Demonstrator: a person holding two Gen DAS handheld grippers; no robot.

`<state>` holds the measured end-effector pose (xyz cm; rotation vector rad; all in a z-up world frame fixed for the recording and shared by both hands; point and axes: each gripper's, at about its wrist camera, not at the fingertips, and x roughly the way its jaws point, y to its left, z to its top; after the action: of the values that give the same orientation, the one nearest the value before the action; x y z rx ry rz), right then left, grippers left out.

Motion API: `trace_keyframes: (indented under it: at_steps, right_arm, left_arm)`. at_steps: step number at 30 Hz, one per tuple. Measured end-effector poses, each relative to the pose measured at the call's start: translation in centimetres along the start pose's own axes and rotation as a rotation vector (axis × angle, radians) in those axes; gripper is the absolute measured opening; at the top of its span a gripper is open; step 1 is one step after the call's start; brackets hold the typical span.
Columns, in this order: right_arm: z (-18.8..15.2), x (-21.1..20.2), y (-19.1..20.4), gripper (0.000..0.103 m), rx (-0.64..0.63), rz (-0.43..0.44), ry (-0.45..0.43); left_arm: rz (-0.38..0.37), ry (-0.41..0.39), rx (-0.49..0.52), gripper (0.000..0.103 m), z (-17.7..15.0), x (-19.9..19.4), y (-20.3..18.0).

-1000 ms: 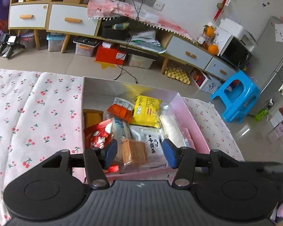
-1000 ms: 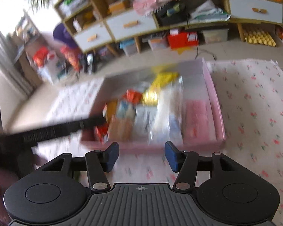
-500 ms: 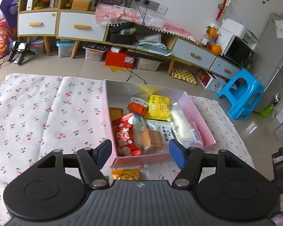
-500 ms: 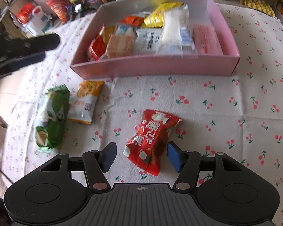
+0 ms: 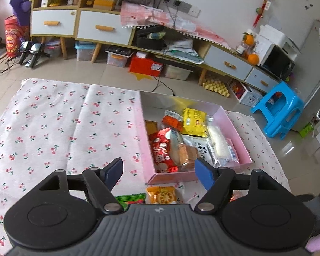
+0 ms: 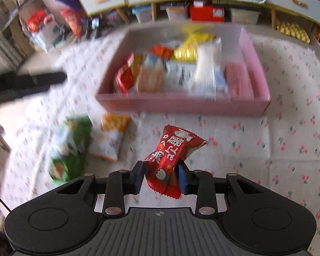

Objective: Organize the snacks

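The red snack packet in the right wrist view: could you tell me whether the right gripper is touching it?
Touching. The right wrist view shows the right gripper with both pads pressed against the red snack packet, its jaws having just been closing; the packet's pinched end crumples between them.

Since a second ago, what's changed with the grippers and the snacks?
The right gripper has just closed on the red snack packet and lifted it off the cherry-print cloth. The left gripper has just been opening, empty, and backed away from the pink box. The green packet and orange packet stayed put.
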<state>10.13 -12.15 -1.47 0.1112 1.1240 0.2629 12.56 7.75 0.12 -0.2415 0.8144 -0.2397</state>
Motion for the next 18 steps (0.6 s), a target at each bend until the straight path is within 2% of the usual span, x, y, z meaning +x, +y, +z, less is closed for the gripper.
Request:
trace_keyframes:
  at_steps: [5,9,18]
  right_arm:
    - [2.7,-1.7,-0.1,0.032,0.05,0.021,-0.121]
    - [5.0,-1.7,-0.1,0.032,0.08,0.005,-0.218]
    - [7.1,1.2,-0.9,0.035,0.107,-0.02,-0.305]
  left_arm:
    - [0.015,0.008,-0.036,0.072,0.2,-0.2,0.8]
    - [0.027,0.032,-0.042,0.072,-0.1,0.0,1.2]
    - [0.052,0.079,0.014,0.074,-1.4,-0.1,1.0]
